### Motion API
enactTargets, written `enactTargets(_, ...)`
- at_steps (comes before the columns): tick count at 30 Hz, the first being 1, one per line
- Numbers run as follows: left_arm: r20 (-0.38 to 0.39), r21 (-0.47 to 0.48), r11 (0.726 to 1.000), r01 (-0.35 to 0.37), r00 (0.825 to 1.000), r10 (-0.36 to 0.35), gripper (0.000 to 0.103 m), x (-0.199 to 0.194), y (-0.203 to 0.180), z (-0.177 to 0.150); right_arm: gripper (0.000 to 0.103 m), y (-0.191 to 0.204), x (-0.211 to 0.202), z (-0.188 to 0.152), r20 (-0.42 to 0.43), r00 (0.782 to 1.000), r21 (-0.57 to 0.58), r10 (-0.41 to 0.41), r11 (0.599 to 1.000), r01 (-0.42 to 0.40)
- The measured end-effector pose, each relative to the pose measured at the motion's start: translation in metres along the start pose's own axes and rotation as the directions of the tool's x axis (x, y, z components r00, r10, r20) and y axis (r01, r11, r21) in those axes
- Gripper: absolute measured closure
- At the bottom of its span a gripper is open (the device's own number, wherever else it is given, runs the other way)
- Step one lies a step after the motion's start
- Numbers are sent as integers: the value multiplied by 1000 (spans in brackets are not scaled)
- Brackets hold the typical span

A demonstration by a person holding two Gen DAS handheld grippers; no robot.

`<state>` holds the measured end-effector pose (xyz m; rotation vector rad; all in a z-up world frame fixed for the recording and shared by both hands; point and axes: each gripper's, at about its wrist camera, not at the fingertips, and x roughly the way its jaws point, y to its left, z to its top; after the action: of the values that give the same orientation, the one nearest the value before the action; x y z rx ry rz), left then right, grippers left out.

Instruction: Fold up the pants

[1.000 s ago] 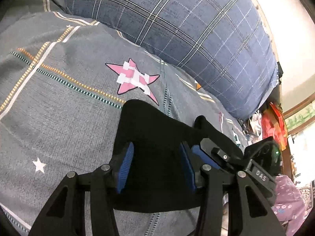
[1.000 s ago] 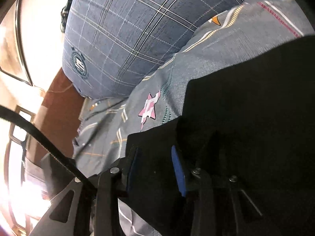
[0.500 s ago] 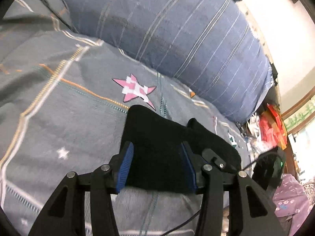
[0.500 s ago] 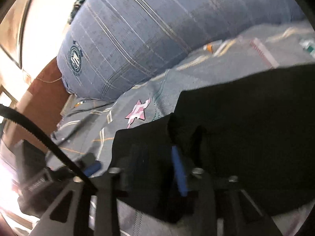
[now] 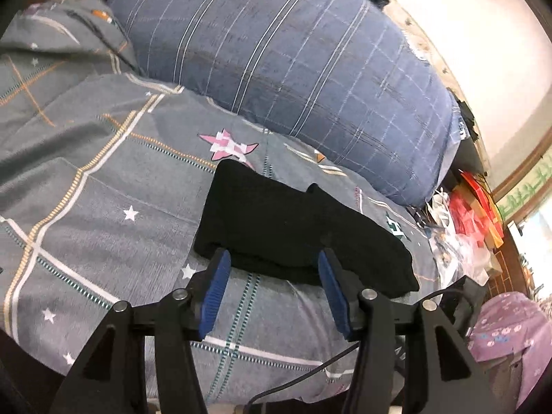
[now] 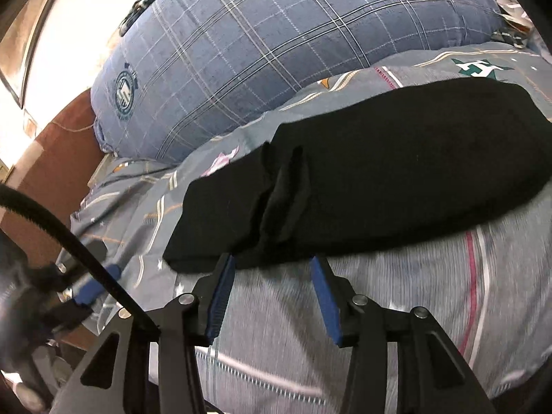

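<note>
With black pants (image 5: 293, 231) folded flat on the bed (image 5: 103, 207), I've just opened my left gripper (image 5: 272, 276) and right gripper (image 6: 272, 276), both empty; folding looks done.

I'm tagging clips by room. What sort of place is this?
Likely a bedroom: black pants lie folded on a bed's grey star-print sheet, with a big blue plaid pillow behind.

The black pants (image 5: 296, 231) are seen folded into a flat, oblong bundle, laid on the grey star-patterned bedspread (image 5: 103, 207) near the blue plaid pillow (image 5: 310, 69).
</note>
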<state>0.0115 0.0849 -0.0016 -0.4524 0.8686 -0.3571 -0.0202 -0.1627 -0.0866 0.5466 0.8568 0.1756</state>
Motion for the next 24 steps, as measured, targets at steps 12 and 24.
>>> enactTargets(12,7,84,996,3,1000,-3,47,-19,-27,-23,42,7,-29,-27,39,999,-47,-17,999,19)
enactTargets(24,-48,70,998,3,999,0,47,-7,-21,-32,41,-19,-16,-29,7,998,4,-66,998,66)
